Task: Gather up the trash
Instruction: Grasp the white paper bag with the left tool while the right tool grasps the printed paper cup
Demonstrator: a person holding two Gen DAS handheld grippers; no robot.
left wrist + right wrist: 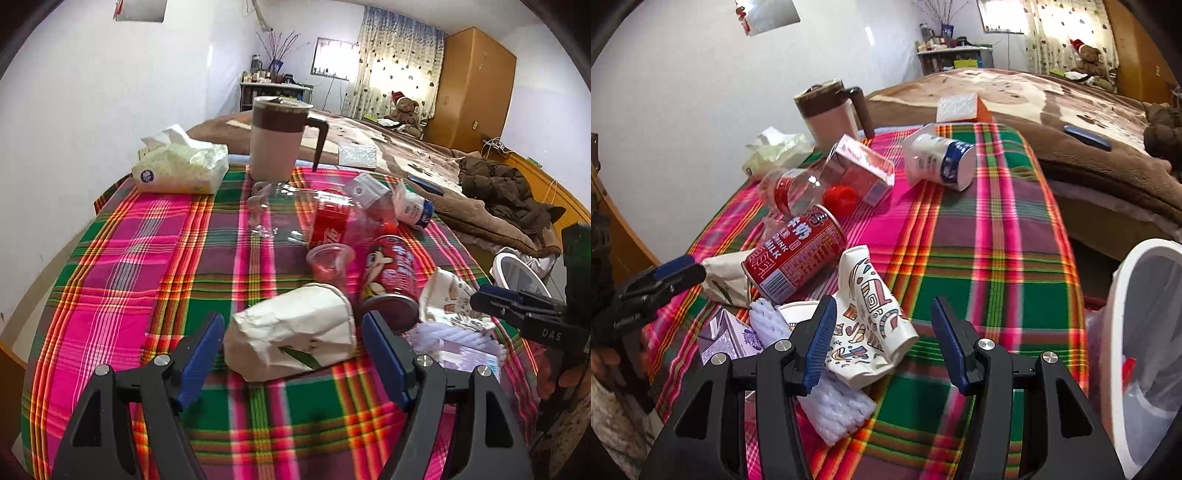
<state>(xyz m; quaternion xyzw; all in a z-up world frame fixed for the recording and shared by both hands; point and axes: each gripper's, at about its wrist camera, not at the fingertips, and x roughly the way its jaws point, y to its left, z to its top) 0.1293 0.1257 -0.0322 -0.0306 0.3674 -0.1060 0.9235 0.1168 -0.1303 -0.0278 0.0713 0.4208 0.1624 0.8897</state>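
Trash lies on a plaid tablecloth (122, 266). My left gripper (293, 349) is open, its blue pads on either side of a crushed white paper cup (291, 332) with a green leaf print, not touching it. My right gripper (882, 341) is open around a crushed patterned paper cup (866, 321), its left pad close to the cup. A red milk can (391, 277) (796, 254) lies on its side between them. A clear cola bottle (325, 221) (798, 188), a clear plastic cup (330, 262), a carton (860, 170) and a blue-and-white yoghurt cup (938, 160) lie further back.
A white bin (1145, 332) with a liner stands right of the table. A purple carton (729, 338) and white foam wrap (834, 406) lie near the right gripper. A lidded jug (277, 138) and a tissue pack (181, 166) stand at the back. A bed lies beyond.
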